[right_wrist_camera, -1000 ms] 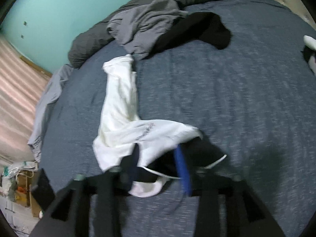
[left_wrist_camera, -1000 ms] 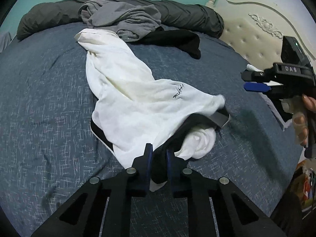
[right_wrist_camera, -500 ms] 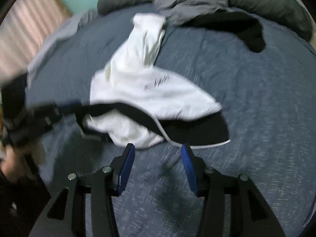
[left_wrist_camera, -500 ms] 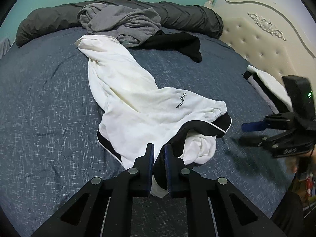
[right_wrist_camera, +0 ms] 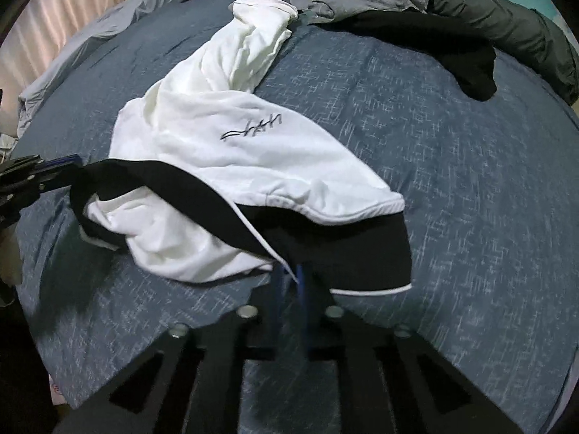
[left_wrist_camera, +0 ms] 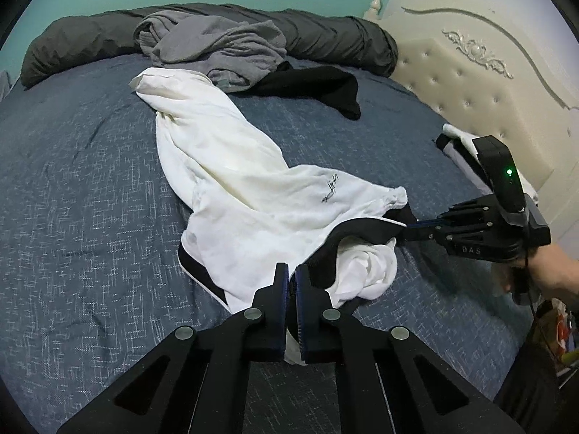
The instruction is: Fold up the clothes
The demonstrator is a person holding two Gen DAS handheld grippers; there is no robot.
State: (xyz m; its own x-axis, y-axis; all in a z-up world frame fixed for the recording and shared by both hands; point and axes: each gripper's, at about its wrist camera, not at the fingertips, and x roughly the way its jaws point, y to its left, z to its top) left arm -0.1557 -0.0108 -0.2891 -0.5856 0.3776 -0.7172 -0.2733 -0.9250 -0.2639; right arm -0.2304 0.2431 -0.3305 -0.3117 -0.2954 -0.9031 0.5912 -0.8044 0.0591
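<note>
Blue, white-flecked bedding covers a wide bed that fills both views, with a cream tufted headboard at one end. A dark grey rolled duvet lies along the far edge, and a grey garment and a black garment are heaped just in front of it.

Across the middle of the bed lies the white garment, trimmed with a black band and bearing a small script logo. Its long axis runs from a narrow bunched end near the grey heap toward the near edge, where the wide banded end faces the person.

The left gripper has its fingers closed on the band at the near edge. The right gripper, held in a hand, has its fingers closed on the band farther along, toward the headboard.

The risks, as I judge them: each pinch looks thin, at the very edge of the band, so the cloth could slip out when lifted. White fabric is also bunched under the band between the two grips, so pulling them apart may drag that lump along and leave the garment twisted, not flat.
</note>
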